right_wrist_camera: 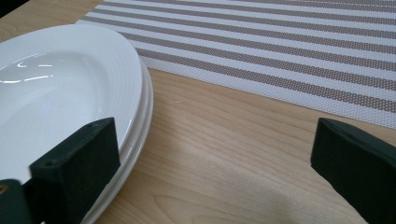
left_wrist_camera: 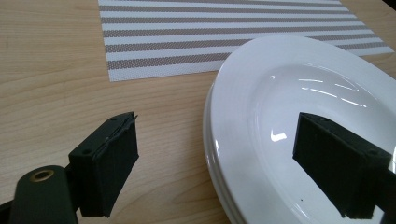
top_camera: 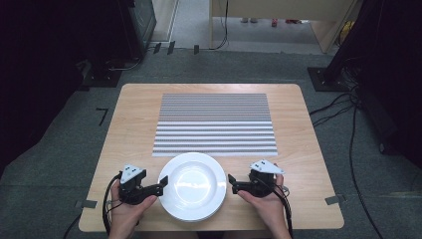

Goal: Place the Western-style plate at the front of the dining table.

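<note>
A stack of white plates (top_camera: 192, 185) sits near the front edge of the wooden table (top_camera: 132, 129). My left gripper (top_camera: 161, 184) is at the stack's left rim and stands open. In the left gripper view, the left gripper (left_wrist_camera: 217, 135) has one jaw over bare wood and the other over the top plate (left_wrist_camera: 299, 74), with neither pad pressing. My right gripper (top_camera: 233, 183) is at the right rim, also open. In the right gripper view, the right gripper (right_wrist_camera: 217, 140) has its left jaw beside the plates' edge (right_wrist_camera: 60, 79) and its right jaw over the table.
A striped grey and white placemat (top_camera: 215, 124) lies flat just beyond the plates, covering the middle and far part of the table. Around the table are carpet, cables and dark stands.
</note>
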{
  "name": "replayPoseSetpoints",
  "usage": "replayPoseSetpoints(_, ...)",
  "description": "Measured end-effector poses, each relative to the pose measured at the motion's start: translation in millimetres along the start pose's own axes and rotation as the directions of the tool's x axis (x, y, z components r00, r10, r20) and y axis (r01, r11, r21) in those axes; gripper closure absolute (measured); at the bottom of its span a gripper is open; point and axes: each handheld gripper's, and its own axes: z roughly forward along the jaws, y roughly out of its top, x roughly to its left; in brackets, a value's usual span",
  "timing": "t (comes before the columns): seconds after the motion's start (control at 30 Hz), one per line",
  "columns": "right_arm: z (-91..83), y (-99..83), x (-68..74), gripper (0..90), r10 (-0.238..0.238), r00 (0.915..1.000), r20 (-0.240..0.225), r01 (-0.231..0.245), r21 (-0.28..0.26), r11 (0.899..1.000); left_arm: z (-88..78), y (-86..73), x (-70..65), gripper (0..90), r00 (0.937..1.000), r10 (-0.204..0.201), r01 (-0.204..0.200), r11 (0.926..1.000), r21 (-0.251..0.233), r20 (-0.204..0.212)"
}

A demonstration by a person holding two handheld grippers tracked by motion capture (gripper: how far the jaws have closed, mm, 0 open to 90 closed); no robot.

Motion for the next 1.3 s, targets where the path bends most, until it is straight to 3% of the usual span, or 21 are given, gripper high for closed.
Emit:
replayPoseSetpoints(0.2,-0.9,-0.9,7.8,17.4,0.011,0.9999,0.007,-0.010,-0.035,0.999,1.7,-1.0,-0.6,17.0,0.9999,-0.009,0.009,0.9999,0.011,0.004)
replayPoseSetpoints(0.27,-3.4,-2.1,11.6,37.3,-0.006,0.9999,0.010,0.007,-0.069,0.998,1.9,-1.1,-0.5,20.7,1.0000,-0.010,0.010,0.9999,0.012,0.000)
replayPoseSetpoints(0.37,-4.7,-3.3,17.4,49.7,-0.040,0.9987,-0.031,0.038,-0.086,0.996,2.4,-1.4,-1.2,25.2,1.0000,-0.008,0.008,0.9997,0.022,0.000)
replayPoseSetpoints(0.53,-3.3,-5.2,22.5,62.0,-0.021,0.9934,-0.113,0.012,-0.078,0.997,2.4,-2.4,-4.5,37.0,1.0000,0.003,-0.003,0.9998,0.020,-0.001)
replayPoseSetpoints(0.67,-2.2,-6.8,25.5,64.6,-0.013,0.9914,-0.130,0.003,-0.076,0.997,3.2,-3.8,-5.2,46.2,0.9999,0.008,-0.008,0.9998,0.021,0.010)
replayPoseSetpoints(0.83,0.6,-8.9,27.0,67.5,0.028,0.9871,-0.158,-0.036,-0.047,0.998,4.3,-4.4,-3.7,47.8,0.9993,-0.014,0.013,0.9996,0.025,0.035)
replayPoseSetpoints(0.9,1.9,-10.3,27.4,67.9,0.030,0.9831,-0.181,-0.039,-0.050,0.998,4.7,-4.8,-4.1,49.6,0.9990,-0.012,0.011,0.9996,0.026,0.044)
replayPoseSetpoints(0.93,3.8,-11.0,27.3,67.7,0.048,0.9730,-0.226,-0.058,-0.040,0.998,5.4,-5.4,-5.3,51.2,0.9989,-0.005,0.004,0.9996,0.027,0.047)
replayPoseSetpoints(1.07,4.7,-12.1,26.6,72.5,0.068,0.9729,-0.221,-0.076,-0.028,0.997,6.9,-6.6,-7.1,53.0,0.9983,0.005,-0.007,0.9995,0.032,0.058)
replayPoseSetpoints(1.1,3.9,-12.2,23.4,76.1,0.102,0.9688,-0.226,-0.108,-0.014,0.994,8.3,-7.6,-8.7,52.8,0.9985,0.022,-0.024,0.9989,0.042,0.050)
replayPoseSetpoints(1.13,3.9,-12.2,23.4,76.1,0.102,0.9688,-0.226,-0.108,-0.014,0.994,8.3,-7.6,-8.7,53.0,0.9985,0.022,-0.024,0.9989,0.042,0.050)
replayPoseSetpoints(1.17,4.0,-12.2,20.6,76.1,0.130,0.9604,-0.247,-0.135,-0.004,0.991,9.2,-8.2,-9.2,53.1,0.9987,0.022,-0.024,0.9988,0.043,0.047)
replayPoseSetpoints(1.3,4.0,-12.3,20.8,74.3,0.133,0.9586,-0.252,-0.138,-0.003,0.990,8.9,-8.4,-7.5,55.6,0.9987,0.019,-0.021,0.9989,0.043,0.048)
